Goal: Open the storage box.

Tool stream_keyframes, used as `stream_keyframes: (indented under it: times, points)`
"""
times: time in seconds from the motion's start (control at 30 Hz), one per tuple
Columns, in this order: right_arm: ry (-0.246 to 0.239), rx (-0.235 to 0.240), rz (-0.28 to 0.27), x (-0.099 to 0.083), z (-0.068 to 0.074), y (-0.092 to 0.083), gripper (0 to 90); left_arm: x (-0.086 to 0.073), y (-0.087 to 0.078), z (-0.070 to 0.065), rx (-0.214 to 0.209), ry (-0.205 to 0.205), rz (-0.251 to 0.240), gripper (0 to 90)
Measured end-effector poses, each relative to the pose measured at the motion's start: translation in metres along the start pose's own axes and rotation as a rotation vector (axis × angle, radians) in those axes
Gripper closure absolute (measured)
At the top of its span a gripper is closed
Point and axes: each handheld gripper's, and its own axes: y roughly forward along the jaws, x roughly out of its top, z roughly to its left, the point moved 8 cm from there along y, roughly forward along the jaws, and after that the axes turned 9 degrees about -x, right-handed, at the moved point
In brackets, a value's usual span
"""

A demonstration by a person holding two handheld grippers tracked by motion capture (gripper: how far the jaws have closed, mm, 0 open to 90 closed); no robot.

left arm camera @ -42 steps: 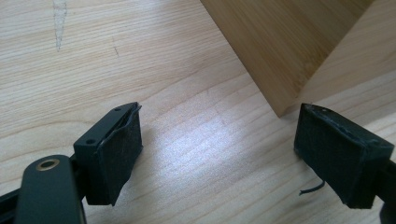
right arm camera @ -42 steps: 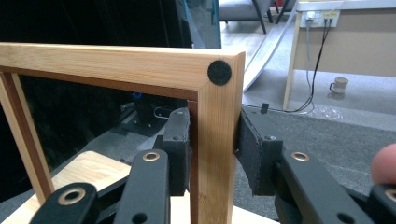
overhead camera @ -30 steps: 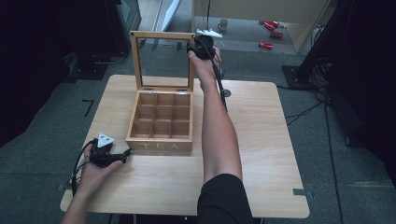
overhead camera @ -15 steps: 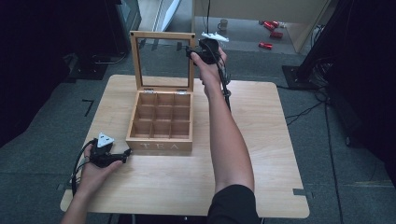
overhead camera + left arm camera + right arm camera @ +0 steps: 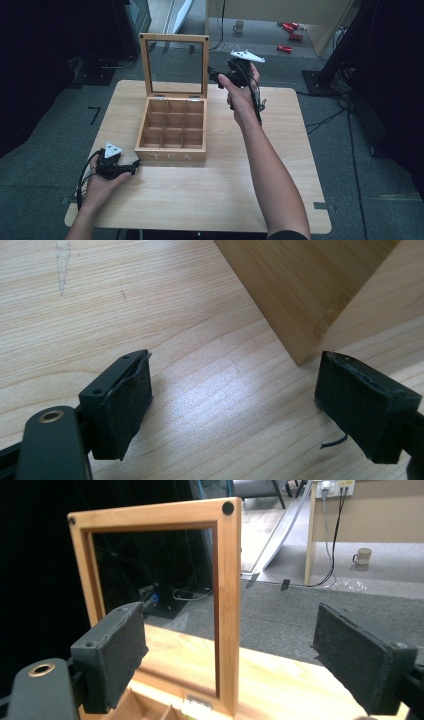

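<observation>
- Wooden tea box (image 5: 172, 131) sits on the table (image 5: 215, 195), left of centre, front face lettered "TEA" toward the person.
- Interior is split into a three-by-three grid of compartments; all nine look empty from the high view.
- Lid (image 5: 174, 65) stands upright on the rear hinges: a wooden frame around a clear pane, with a dark round dot at each top corner.
- In the right gripper view the lid frame (image 5: 227, 605) rises between the two pads (image 5: 117, 655) in the picture, farther off; no contact visible. The box's rear compartments show at the bottom edge.
- Right gripper (image 5: 220, 76) is held in the air just beside the lid's right edge, above the table's far side, jaws pointing left toward the lid. Jaws spread wide, gripping nothing.
- Right hand (image 5: 240, 92) wraps the gripper body; grey plate on top, cable hanging down along the forearm.
- Left gripper (image 5: 131, 169) rests on the table near the box's front-left corner, jaws pointing at the box.
- Left gripper view: jaws wide apart, nothing between them but bare table (image 5: 200, 390); the box's corner (image 5: 300, 305) lies just ahead, apart from both pads.
- Left hand (image 5: 102, 182) holds the gripper from behind, low on the table.
- Beyond the table: grey floor, a mug (image 5: 239, 26), red items (image 5: 290, 37).
</observation>
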Motion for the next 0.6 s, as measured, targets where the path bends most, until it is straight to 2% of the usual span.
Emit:
stream_keyframes:
  times: [0.03,0.1,0.2,0.23,0.27,0.33,0.4,0.47,0.6]
  points:
    - [-0.014,0.002,0.0,-0.005,-0.004,-0.01,13.3,0.0,0.0,0.0,0.0,0.001,0.0,15.5]
    - [-0.017,0.002,-0.001,-0.006,-0.005,-0.014,13.2,0.0,0.0,0.0,0.0,0.002,0.002,15.5]
    - [-0.039,0.003,0.0,-0.018,-0.014,-0.034,12.9,0.0,0.0,0.0,0.001,0.003,0.001,15.5]
    - [-0.039,0.003,0.0,-0.018,-0.014,-0.034,12.9,0.0,0.0,0.0,0.001,0.003,0.001,15.5]
    - [-0.031,0.014,0.004,-0.024,-0.018,-0.044,12.9,0.0,0.0,0.0,0.001,0.003,0.001,15.5]
    - [-0.028,0.016,0.007,-0.027,-0.02,-0.05,12.9,0.0,0.0,0.0,0.001,0.004,0.003,15.5]
    - [-0.029,0.021,0.007,-0.035,-0.027,-0.068,12.9,0.0,0.0,0.0,0.001,0.004,0.002,15.5]
    - [-0.028,0.023,0.008,-0.037,-0.029,-0.072,12.8,0.0,0.0,0.0,0.002,0.004,0.003,15.5]
    - [-0.053,0.01,0.011,-0.051,-0.039,-0.092,12.8,0.0,0.0,0.0,0.003,0.002,0.001,15.5]
